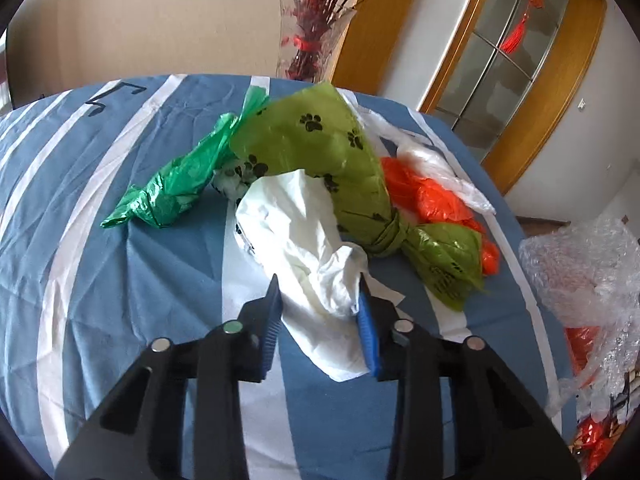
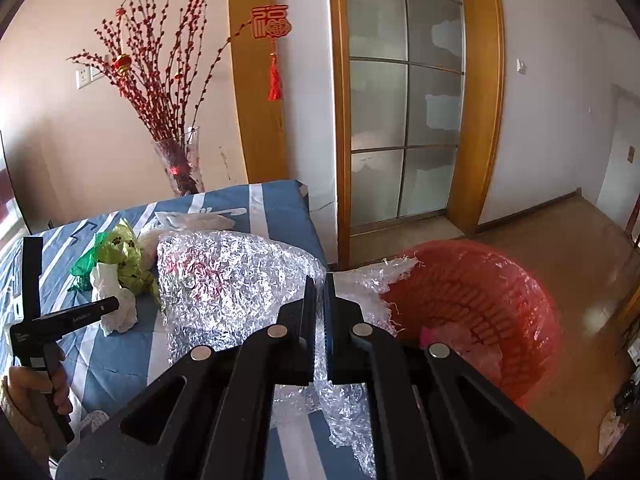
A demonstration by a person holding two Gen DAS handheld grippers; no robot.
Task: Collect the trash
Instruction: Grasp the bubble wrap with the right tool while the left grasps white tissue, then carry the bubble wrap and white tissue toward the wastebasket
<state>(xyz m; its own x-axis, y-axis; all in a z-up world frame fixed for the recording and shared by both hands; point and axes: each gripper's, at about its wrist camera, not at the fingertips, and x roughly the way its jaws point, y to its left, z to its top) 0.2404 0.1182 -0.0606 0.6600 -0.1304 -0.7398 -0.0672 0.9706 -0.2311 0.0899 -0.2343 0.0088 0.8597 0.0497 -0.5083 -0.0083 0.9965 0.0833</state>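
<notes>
My left gripper (image 1: 318, 286) is open, its blue pads on either side of a crumpled white bag (image 1: 304, 236) on the striped table cloth (image 1: 120, 280). Behind it lie a knotted olive paw-print bag (image 1: 328, 148), a dark green bag (image 1: 176, 184), an orange bag (image 1: 428, 196) and a clear bag (image 1: 436, 160). My right gripper (image 2: 320, 280) is shut on a sheet of bubble wrap (image 2: 224, 280) at the table's right edge, next to a red basket (image 2: 500, 292) lined with a thin bag on the floor. The bubble wrap also shows in the left wrist view (image 1: 584, 268).
A glass vase (image 1: 308, 40) with red branches stands at the table's far edge. A glass-panelled door (image 2: 400, 100) with a wood frame is behind the basket. The left gripper's handle and the hand holding it (image 2: 36, 340) show at the left of the right wrist view.
</notes>
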